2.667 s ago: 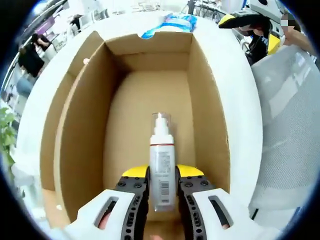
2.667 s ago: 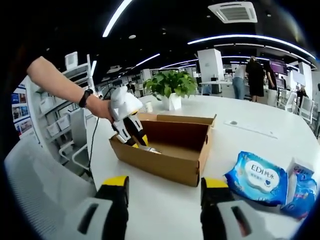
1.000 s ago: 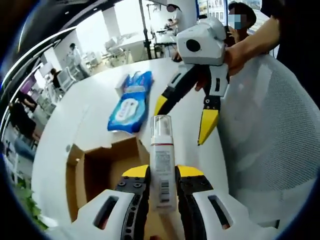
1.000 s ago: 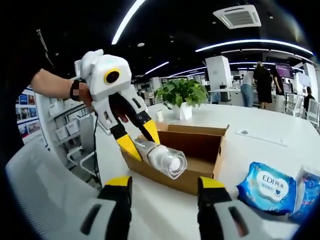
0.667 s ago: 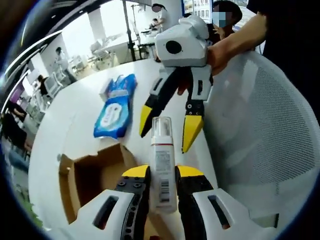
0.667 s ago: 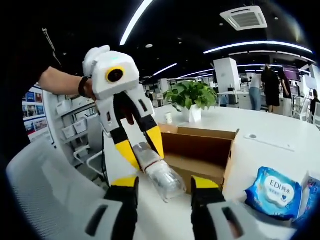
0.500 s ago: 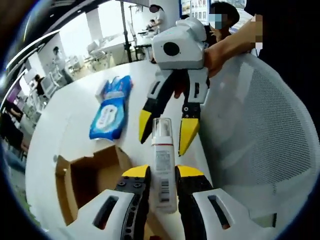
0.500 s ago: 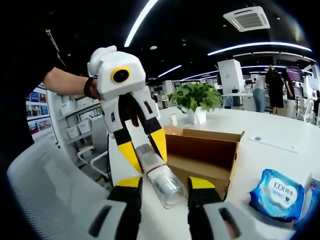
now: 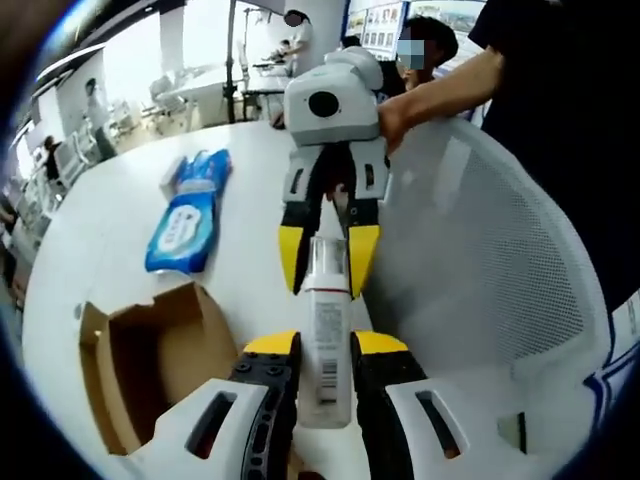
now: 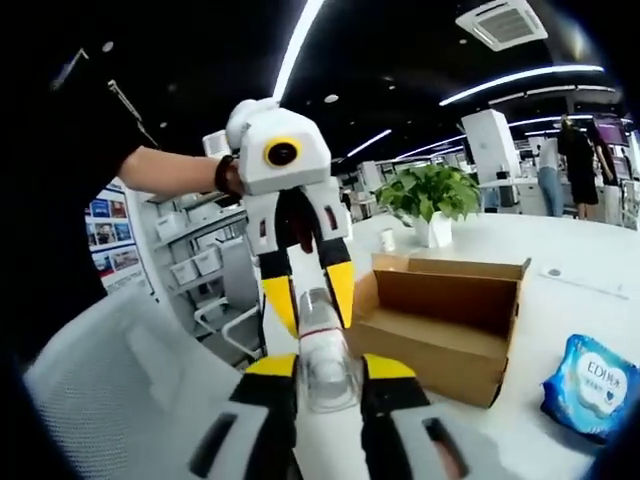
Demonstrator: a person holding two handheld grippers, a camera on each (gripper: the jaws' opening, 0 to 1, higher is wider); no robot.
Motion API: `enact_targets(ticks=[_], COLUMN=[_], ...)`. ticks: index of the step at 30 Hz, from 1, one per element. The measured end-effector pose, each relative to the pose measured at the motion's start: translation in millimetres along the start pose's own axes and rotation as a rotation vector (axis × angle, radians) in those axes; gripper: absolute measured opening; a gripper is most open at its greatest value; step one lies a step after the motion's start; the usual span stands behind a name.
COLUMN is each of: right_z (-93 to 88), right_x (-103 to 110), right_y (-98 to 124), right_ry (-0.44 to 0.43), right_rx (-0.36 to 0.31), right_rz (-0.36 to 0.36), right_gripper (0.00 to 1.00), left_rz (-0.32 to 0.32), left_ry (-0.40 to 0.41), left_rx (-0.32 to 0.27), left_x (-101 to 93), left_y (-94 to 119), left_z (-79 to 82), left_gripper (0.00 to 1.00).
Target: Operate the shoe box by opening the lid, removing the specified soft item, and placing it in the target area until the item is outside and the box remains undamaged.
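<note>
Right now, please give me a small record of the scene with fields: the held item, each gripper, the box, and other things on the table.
held item: pump bottle, in the air between both grippers, outside the box
left gripper: shut on the bottle's body
right gripper: jaws around the bottle's capped end, seemingly shut on it
box: cardboard box, open, on the white table
other things: blue wipes pack on the table beyond the box; potted plant behind it

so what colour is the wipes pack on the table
Blue with a white label; the wipes pack shows best in the left gripper view.
</note>
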State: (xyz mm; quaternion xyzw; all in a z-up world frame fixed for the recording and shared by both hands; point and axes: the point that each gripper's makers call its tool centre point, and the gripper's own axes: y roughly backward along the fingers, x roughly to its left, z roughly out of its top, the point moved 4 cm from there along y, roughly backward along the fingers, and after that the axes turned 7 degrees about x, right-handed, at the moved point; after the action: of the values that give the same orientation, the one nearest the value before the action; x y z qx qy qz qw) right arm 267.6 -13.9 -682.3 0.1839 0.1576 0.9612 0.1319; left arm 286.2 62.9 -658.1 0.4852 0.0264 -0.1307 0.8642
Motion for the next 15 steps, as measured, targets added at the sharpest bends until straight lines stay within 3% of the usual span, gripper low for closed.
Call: enact_targets(ticks=[7, 15], right_z=[3.0, -0.2], right_x=[7.8, 7.9], right_y=[-3.3, -4.5], right_ry=[-0.017, -0.053], right_rx=[-0.026, -0.007], right_rz=[0.043, 0.036], right_gripper=[0.18, 0.17], left_rz=[-0.042, -0.037], left_ry=[0.033, 0.062], left_rx=[-0.03, -0.052], left_x=[-6.6, -5.3], left_y=[1.8, -2.4], left_z=[-3.8, -4.6], left_gripper=[0.19, 0.2])
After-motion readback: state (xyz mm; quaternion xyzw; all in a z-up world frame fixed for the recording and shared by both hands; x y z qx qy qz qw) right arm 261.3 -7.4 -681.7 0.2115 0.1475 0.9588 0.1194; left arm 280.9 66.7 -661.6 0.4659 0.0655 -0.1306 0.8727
